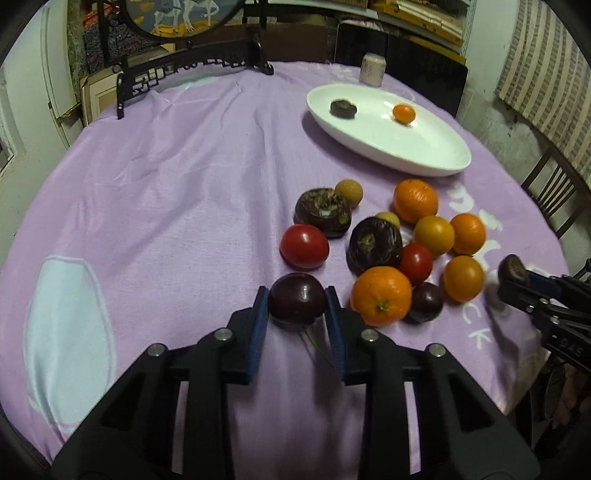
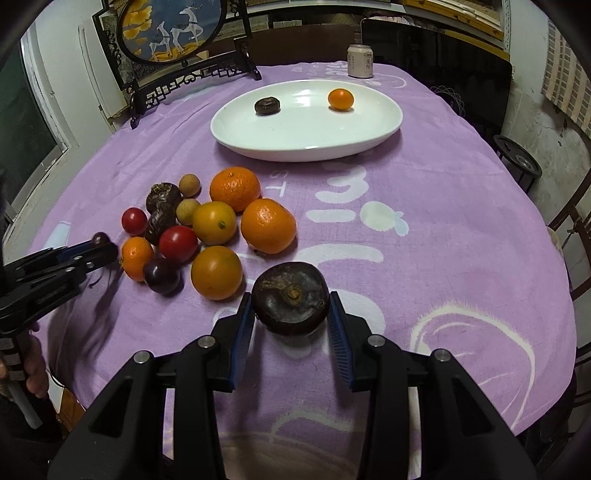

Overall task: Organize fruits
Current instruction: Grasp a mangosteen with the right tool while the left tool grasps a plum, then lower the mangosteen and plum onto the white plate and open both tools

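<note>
My left gripper [image 1: 296, 301] is shut on a dark purple plum [image 1: 296, 298], held just above the purple cloth. My right gripper [image 2: 291, 304] is shut on a dark brown water chestnut [image 2: 290, 297]; it also shows in the left wrist view [image 1: 511, 268] at the right. A pile of fruit lies between them: oranges [image 2: 268, 225], red tomatoes [image 2: 178, 243], more water chestnuts [image 1: 375, 245], small tan longans [image 2: 189, 184] and another plum [image 2: 161, 275]. The white oval plate [image 2: 280, 142] at the back holds one water chestnut [image 2: 266, 105] and one small orange [image 2: 340, 99].
A drink can [image 2: 360, 61] stands behind the plate. A black-framed deer screen [image 2: 173, 33] stands at the back left of the round table. Dark chairs [image 1: 550, 192] stand at the right edge.
</note>
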A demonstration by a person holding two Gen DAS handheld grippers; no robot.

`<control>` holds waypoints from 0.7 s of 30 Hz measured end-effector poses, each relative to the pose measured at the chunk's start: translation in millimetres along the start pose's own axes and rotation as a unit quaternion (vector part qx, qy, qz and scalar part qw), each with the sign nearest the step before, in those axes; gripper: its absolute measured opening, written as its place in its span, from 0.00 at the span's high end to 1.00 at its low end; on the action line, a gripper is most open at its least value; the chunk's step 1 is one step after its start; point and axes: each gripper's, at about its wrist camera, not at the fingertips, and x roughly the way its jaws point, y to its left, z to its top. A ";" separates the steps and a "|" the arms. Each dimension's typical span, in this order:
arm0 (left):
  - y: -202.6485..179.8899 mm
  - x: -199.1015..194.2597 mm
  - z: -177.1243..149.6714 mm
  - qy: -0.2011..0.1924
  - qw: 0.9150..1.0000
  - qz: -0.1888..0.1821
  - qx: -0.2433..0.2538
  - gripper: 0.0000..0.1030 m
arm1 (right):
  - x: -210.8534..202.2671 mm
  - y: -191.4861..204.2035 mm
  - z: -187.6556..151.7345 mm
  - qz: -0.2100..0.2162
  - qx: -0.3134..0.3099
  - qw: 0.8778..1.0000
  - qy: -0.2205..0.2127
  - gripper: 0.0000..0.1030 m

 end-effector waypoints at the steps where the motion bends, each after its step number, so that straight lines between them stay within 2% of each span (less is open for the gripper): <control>1: 0.5 -4.3 0.1 -0.003 1.000 -0.002 -0.001 0.70 | -0.9 0.6 0.8 0.001 0.000 1.000 -0.001 0.61; 8: -6.4 -23.0 16.8 -0.016 0.999 -0.027 0.008 0.70 | 0.3 -0.3 17.0 0.013 -0.002 1.000 -0.009 0.61; 12: -18.1 -7.9 53.1 -0.004 0.999 -0.025 0.032 0.70 | 4.2 -9.2 49.9 0.001 -0.015 1.000 -0.022 0.61; 16: -39.2 20.2 124.2 -0.006 0.998 -0.011 0.056 0.70 | 16.8 -23.9 106.3 -0.018 -0.025 0.999 -0.040 0.61; 19: -60.9 52.8 180.8 -0.002 0.998 -0.026 0.059 0.70 | 44.5 -38.9 153.8 -0.018 -0.022 0.999 -0.037 0.61; 21: -72.7 75.6 204.3 0.007 0.998 -0.033 0.059 0.70 | 72.2 -49.2 180.2 -0.028 -0.024 0.999 -0.026 0.61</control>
